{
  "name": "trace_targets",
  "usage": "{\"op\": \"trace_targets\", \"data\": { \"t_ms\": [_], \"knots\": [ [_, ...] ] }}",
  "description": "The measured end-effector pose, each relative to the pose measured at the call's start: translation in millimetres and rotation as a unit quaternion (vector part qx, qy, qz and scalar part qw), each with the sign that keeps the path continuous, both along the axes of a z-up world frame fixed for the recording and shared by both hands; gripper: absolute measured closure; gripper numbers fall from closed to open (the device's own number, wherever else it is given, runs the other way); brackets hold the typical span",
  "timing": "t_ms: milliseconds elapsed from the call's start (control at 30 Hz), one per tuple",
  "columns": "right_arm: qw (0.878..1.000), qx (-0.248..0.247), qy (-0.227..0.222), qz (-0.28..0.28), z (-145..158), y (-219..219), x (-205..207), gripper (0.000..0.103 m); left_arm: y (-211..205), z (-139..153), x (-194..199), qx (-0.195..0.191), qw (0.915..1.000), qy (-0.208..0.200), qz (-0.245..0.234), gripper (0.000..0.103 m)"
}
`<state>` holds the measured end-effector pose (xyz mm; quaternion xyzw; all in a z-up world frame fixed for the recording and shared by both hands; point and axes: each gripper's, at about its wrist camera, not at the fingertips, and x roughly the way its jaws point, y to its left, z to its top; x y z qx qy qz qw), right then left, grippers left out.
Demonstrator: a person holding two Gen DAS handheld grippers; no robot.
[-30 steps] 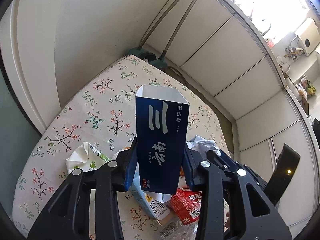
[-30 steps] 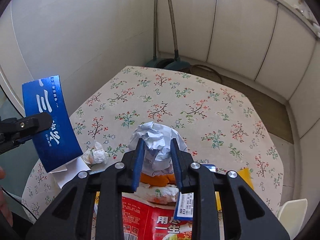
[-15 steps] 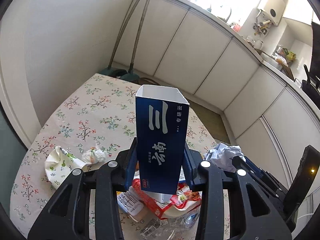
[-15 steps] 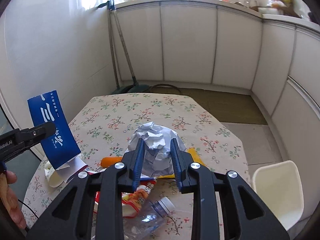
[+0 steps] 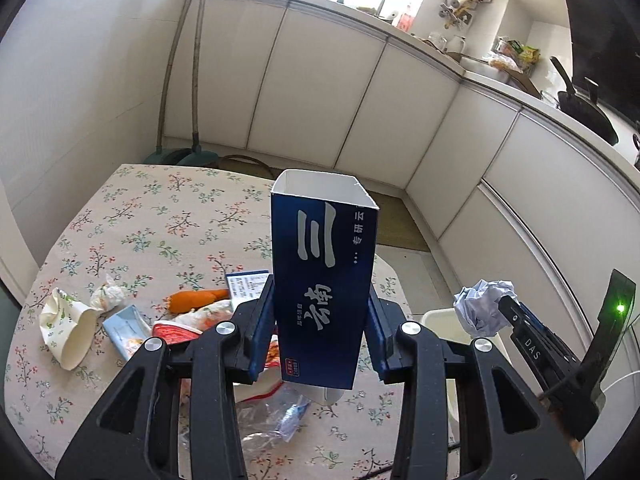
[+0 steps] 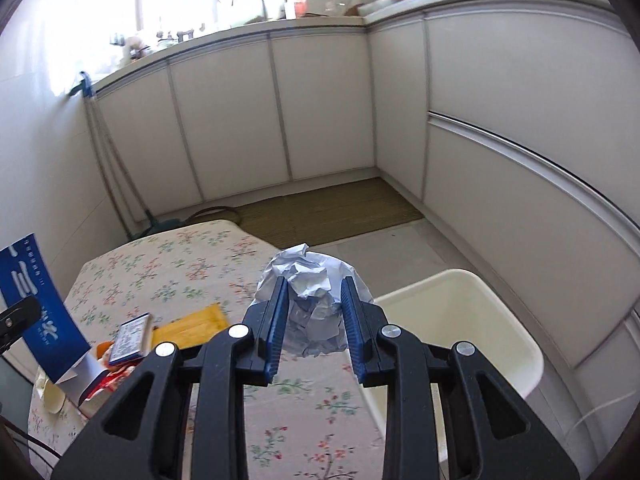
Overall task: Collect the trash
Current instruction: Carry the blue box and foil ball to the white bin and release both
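The left gripper (image 5: 320, 320) is clamped on a dark blue carton (image 5: 324, 272), held upright with its open white top facing up, above the near part of the table (image 5: 132, 216). The right gripper (image 6: 312, 312) is clamped on a crumpled paper ball (image 6: 310, 300), held above the table's right edge, just left of the cream bin (image 6: 472, 320) that stands on the floor against that edge. The bin's mouth is unobstructed. Remaining trash lies clustered on the near half of the floral tablecloth: a paper cup (image 5: 68, 332) on its side near the left edge, a tissue wad (image 5: 106, 296) beside it, an orange piece (image 5: 196, 300), a red wrapper (image 5: 176, 330) and clear plastic (image 5: 276, 420). The far half of the table is bare. Beyond it, floor runs free to the white cabinets (image 6: 320, 100); two long handles (image 5: 184, 80) lean in the corner.
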<state>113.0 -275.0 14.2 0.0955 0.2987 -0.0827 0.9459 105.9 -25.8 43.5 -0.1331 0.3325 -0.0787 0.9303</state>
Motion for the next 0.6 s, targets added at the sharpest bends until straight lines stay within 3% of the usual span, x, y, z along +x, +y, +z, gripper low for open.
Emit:
{"op": "trace_targets", "data": {
  "t_ms": [100, 267, 300, 433, 600],
  "knots": [
    [0.997, 0.017, 0.012, -0.074, -11.2, -42.4, -3.4, 0.075, -24.4, -1.6, 1.1, 0.013, 0.9997, 0.000, -0.021, 0.065],
    [0.988, 0.042, 0.024, -0.147, -21.7, -90.9, -11.4, 0.070, -62.7, -1.6, 5.2, 0.031, 0.9981, -0.003, -0.053, 0.065],
    [0.986, 0.046, 0.024, -0.156, -22.2, -99.5, -13.8, 0.066, -70.6, -1.5, 7.2, 0.033, 0.9977, -0.004, -0.059, 0.065],
    [0.982, 0.035, 0.015, -0.185, -20.6, -121.0, -26.7, 0.035, -97.4, -2.6, 15.2, 0.027, 0.9968, -0.001, -0.076, 0.065],
    [0.975, 0.028, 0.003, -0.218, -19.6, -145.7, -49.9, 0.014, -137.8, -6.1, 23.2, 0.020, 0.9945, 0.004, -0.103, 0.065]
  ]
}}
